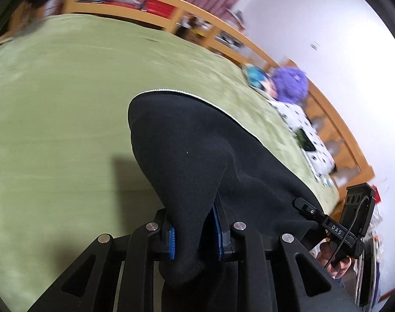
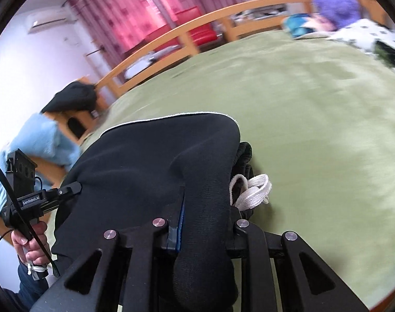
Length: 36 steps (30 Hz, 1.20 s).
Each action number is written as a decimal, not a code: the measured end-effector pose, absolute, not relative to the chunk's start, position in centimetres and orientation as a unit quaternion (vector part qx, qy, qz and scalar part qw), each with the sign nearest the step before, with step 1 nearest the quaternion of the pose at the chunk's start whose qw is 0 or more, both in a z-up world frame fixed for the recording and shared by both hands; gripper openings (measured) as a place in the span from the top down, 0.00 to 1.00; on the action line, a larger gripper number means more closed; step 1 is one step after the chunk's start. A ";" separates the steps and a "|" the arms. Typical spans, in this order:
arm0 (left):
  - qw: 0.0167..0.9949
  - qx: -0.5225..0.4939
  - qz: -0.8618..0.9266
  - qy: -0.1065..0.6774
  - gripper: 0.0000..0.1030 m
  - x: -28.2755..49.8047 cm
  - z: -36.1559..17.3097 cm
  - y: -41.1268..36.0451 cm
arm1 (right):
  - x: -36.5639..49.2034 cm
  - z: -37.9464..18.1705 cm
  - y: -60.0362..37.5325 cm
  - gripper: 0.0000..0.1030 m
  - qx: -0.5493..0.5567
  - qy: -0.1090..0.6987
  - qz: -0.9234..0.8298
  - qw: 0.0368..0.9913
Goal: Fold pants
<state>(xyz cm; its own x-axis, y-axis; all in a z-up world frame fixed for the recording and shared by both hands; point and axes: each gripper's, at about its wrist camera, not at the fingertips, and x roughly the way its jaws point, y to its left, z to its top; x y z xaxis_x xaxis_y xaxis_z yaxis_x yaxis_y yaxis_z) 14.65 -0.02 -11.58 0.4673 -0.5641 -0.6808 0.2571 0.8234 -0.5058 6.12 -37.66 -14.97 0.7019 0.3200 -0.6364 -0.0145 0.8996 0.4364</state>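
Both grippers, left [image 1: 195, 231] and right [image 2: 205, 231], have jaws clamped on black pants [image 1: 197, 143] above the green bed [image 1: 54, 104].

Home bedroom, green bedspread [image 2: 314, 109] filling the middle of the frame, wooden bed rail [image 2: 171, 39] along the top, pink curtains [image 2: 124, 7] upper centre, wall air conditioner [image 2: 48, 20] upper left, purple plush toy [image 2: 336, 1] upper right

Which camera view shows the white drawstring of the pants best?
The right wrist view: the white drawstring lies bunched beside the black pants on the green blanket. The left wrist view shows none of it.
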 end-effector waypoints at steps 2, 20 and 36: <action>0.843 -0.173 -0.230 0.455 0.80 14.8 -11.6 3.5 | 7.4 -15.2 -34.3 0.81 0.204 0.381 0.117 0.894; 0.875 -0.090 -0.129 0.457 0.49 9.7 -14.8 8.2 | 5.4 -15.1 -28.4 0.61 0.096 0.422 0.059 0.899; 0.916 -0.071 -0.059 0.390 0.40 3.5 -12.5 5.0 | 3.7 -16.9 -24.1 0.61 0.010 0.380 0.031 0.925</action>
